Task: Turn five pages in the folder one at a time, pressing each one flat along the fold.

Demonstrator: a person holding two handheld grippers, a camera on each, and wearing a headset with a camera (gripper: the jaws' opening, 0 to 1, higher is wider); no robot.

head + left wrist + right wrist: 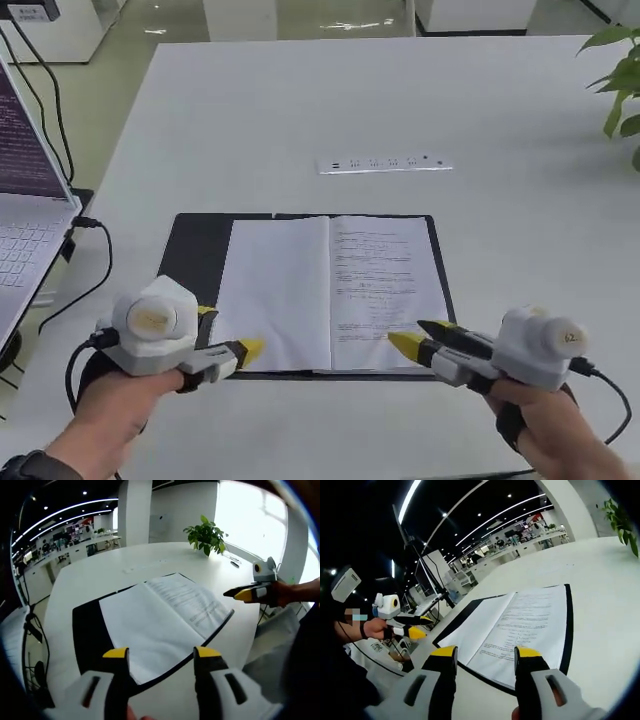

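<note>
A thin, matte black folder (pixel 190 268) lies open and flat on the near part of a smooth white bench (pixel 300 110), between the two grippers and just ahead of them. Opened out it is wider than it is deep. Its fold runs straight away from the person, from the near edge to the far edge, and the print reads upright from the person's side. The left-hand page (pixel 275 290) is a plain blank white sheet. The right-hand page (pixel 385 285) is white paper covered in fine lines of dark print, and the black cover shows as a broad band on the left and a narrow border on the right. Both sheets lie smooth, dipping slightly into the fold. The left gripper (pixel 161 653), white plastic with yellow-tipped jaws, holds its jaws apart with nothing between them, near the folder's near left corner. The right gripper (pixel 486 652), of the same build, also has its jaws spread and empty, at the near right corner of the printed page; whether either tip touches the paper cannot be told. A slim white power strip (pixel 385 164) lies farther back on the bench, well apart from the folder
</note>
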